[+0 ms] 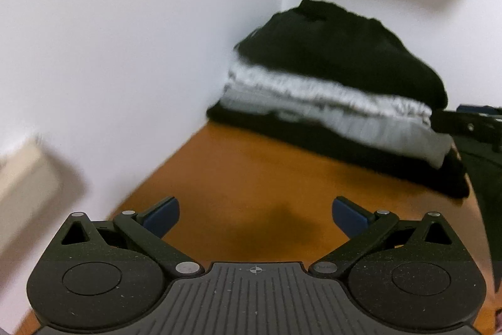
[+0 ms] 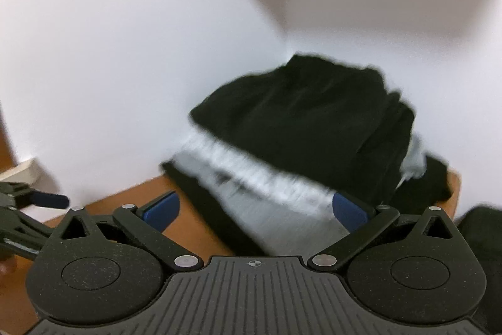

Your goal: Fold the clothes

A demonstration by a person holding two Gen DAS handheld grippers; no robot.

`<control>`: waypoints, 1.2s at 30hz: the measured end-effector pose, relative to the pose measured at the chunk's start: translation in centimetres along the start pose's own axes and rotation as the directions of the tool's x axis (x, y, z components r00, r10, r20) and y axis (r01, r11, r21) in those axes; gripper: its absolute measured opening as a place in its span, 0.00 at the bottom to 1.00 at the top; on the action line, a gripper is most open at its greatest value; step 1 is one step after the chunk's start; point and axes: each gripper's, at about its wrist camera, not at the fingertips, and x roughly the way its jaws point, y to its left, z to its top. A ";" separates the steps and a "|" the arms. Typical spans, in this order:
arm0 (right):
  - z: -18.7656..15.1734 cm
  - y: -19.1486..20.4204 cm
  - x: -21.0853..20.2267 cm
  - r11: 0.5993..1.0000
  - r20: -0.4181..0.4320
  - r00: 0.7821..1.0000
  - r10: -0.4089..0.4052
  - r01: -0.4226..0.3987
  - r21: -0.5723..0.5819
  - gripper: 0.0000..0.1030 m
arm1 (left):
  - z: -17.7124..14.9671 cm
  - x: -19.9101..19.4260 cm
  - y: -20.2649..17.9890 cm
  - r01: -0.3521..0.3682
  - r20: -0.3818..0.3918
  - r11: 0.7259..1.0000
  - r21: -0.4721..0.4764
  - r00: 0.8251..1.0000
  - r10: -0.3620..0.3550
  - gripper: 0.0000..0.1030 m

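Observation:
A stack of folded clothes (image 1: pixel 332 83) sits in the corner of two white walls on an orange-brown table (image 1: pixel 251 171). A black garment (image 2: pixel 301 121) lies on top, a grey and white one (image 2: pixel 269 197) lies in the middle, and a black one is at the bottom. In the left wrist view my left gripper (image 1: pixel 255 215) is open over bare table, short of the stack, with nothing between its blue pads. My right gripper (image 2: pixel 255 209) is open wide just in front of the stack's near edge. Its pads press on nothing.
White walls (image 1: pixel 125 52) close off the left and back. A beige box-like thing (image 1: pixel 25 178) sits by the left wall. Loose black cloth (image 2: pixel 480 234) lies to the right of the stack. Each gripper shows at the other view's edge.

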 end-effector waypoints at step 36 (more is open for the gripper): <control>-8.6 11.2 1.6 0.989 -0.212 0.966 -0.148 0.140 -0.051 1.00 | -7.6 -4.2 1.7 -0.069 -0.026 0.998 -0.009 0.997 0.069 1.00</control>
